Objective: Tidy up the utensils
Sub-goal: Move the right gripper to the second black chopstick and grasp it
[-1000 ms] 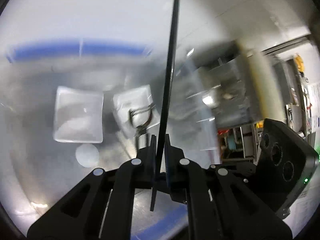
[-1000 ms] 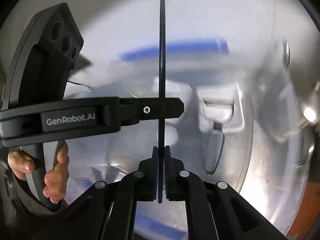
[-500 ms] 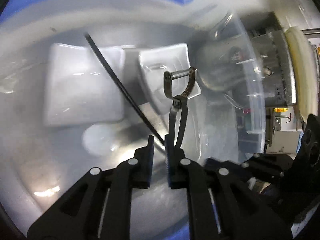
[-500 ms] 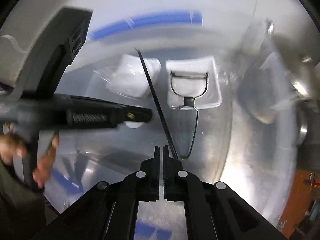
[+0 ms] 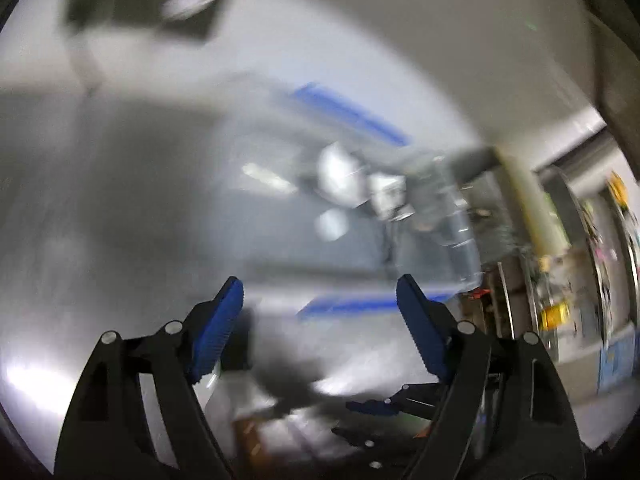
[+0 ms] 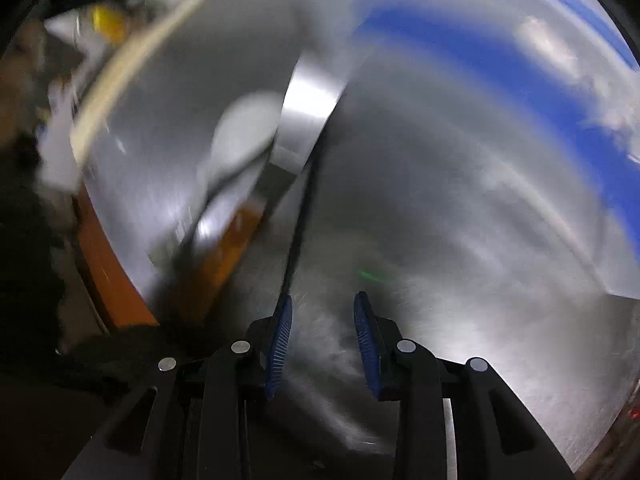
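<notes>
Both black chopsticks, pinched half a second ago, have been let go. The left gripper is spread wide and empty; the right gripper is parted narrowly, one chopstick seen at 12 o'clock. Blurry white trays sit toward 1 o'clock, so that drop-off looks done.

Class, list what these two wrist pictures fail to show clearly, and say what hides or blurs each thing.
1. Left wrist view: the white dishes are smeared by motion blur; their contents are unreadable.
2. Right wrist view: the thin black stick is blurred, and whether it touches the left finger pad is unclear.
3. Right wrist view: the steel block is blurred beyond identifying.
</notes>
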`<state>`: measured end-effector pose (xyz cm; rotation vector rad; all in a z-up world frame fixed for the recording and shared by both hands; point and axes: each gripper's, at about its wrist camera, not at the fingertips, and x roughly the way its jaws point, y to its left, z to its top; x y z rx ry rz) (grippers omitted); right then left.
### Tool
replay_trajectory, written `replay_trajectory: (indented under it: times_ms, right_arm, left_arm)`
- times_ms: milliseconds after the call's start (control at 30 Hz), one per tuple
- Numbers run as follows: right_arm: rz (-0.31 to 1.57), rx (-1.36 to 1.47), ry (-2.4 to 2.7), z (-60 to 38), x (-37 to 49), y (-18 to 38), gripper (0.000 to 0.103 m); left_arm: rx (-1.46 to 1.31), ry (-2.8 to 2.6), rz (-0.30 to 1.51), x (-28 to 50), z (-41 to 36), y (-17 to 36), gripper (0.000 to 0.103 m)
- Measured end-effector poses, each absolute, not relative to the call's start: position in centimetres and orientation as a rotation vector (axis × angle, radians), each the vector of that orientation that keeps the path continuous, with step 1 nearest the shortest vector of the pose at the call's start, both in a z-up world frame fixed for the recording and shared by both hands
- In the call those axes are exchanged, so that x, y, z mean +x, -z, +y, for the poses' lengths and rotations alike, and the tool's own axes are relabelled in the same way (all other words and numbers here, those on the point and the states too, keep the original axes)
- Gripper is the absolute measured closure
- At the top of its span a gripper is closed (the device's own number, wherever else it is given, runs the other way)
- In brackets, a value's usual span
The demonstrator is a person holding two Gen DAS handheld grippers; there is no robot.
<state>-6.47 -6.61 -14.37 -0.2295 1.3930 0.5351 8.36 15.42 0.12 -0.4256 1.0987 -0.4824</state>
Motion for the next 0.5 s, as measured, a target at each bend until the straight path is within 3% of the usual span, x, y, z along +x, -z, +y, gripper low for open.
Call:
replay_trajectory:
  times_ms: [233,367,500]
  right_arm:
    - [1.441,-0.450,-0.505,-2.5,-9.3,17.9,0.070]
    - [1.411,-0.510,-0.423,-2.0,-9.3,18.0,0.094]
    - [1.441,-0.330,-0.367,-4.9,-7.9,17.8,0.096]
  left_arm:
    - [-0.575,0.360,1.203,4.6,20.9,6.0,0.028]
    - [-0.604,0.373,1.218,2.9,21.3,7.1,0.028]
    - [-0.595,0.440,1.252,2.7,18.1,7.9,0.028]
